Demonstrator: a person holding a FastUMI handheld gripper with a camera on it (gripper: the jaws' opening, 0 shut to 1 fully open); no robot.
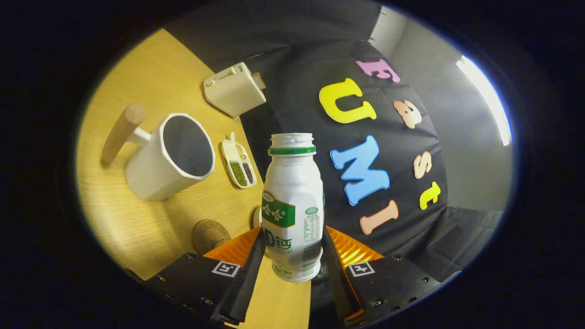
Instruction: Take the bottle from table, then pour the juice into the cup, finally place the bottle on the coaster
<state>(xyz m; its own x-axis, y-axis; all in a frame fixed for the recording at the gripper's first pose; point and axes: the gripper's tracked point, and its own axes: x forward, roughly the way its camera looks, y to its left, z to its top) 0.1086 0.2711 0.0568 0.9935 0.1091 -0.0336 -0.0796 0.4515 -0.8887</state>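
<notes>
Gripped between both fingers of the hand-held gripper (292,256), a white plastic bottle with a green-and-white label and a green neck ring (292,205) is held clear of the light wooden table (137,219), its cap off. Left of it and farther stands a white faceted cup with a wooden handle (171,157); a round brown coaster (209,235) lies nearer, just beside the left finger. Beyond are a small white divided dish of beans (238,165) and a cream boxy toaster (234,89).
</notes>
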